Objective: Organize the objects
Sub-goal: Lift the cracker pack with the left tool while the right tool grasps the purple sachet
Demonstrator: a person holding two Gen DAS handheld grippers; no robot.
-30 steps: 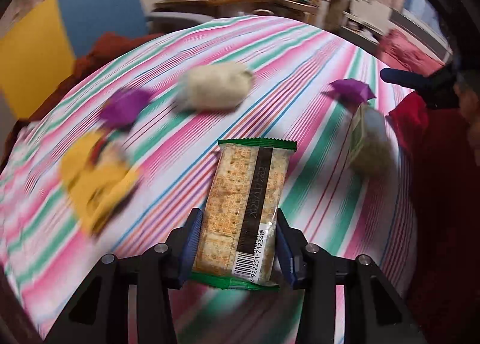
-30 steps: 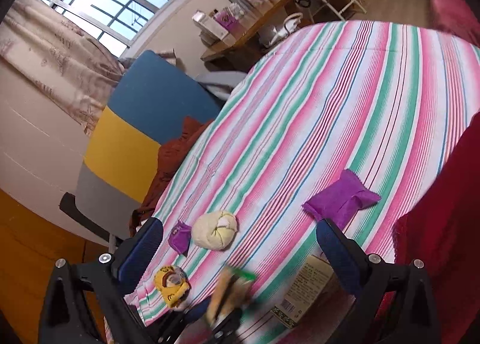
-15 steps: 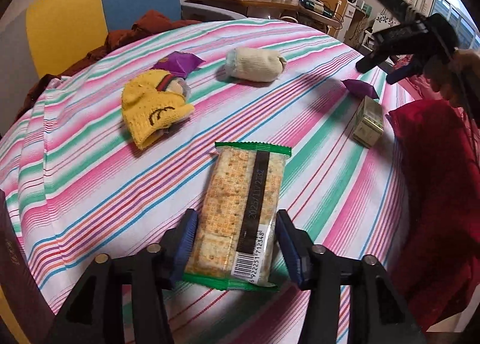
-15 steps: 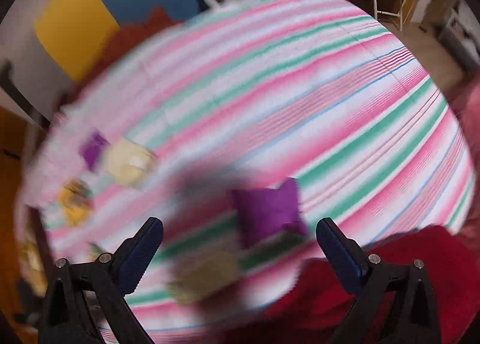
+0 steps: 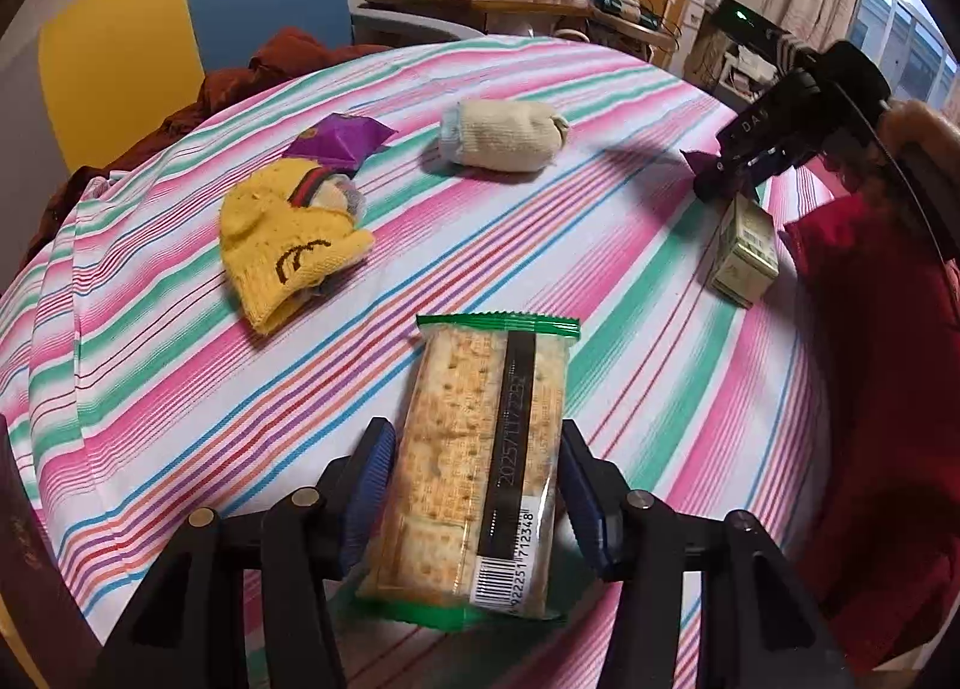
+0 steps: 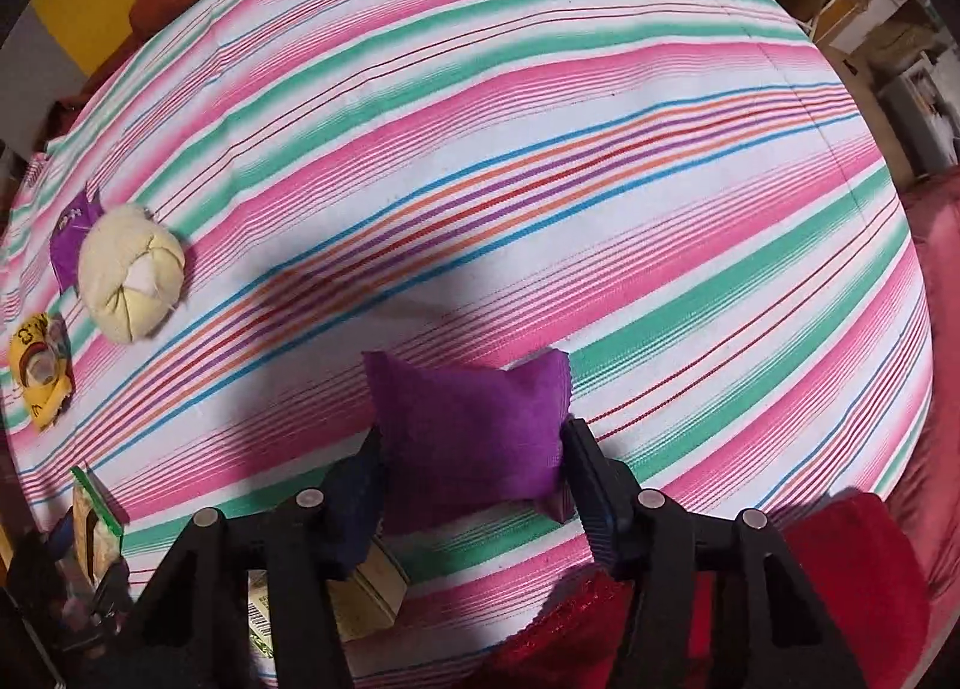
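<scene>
Left wrist view: the left gripper [image 5: 474,485] is closing, pinching a cracker packet [image 5: 480,467] printed 2025/11/22 above a barcode, nearer the camera than the yellow sock [image 5: 288,251].

Right wrist view: the right gripper [image 6: 471,479] is closing on a purple beanbag [image 6: 474,431], right of the cream sock ball [image 6: 132,281].

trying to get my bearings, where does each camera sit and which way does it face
Left wrist: on the left gripper, angled down across the striped table; its jaws are closing on a cracker pack; the right gripper shows.
Right wrist: on the right gripper, straight down; its jaws are closing on a purple pouch.
Both show the cream sock roll.
</scene>
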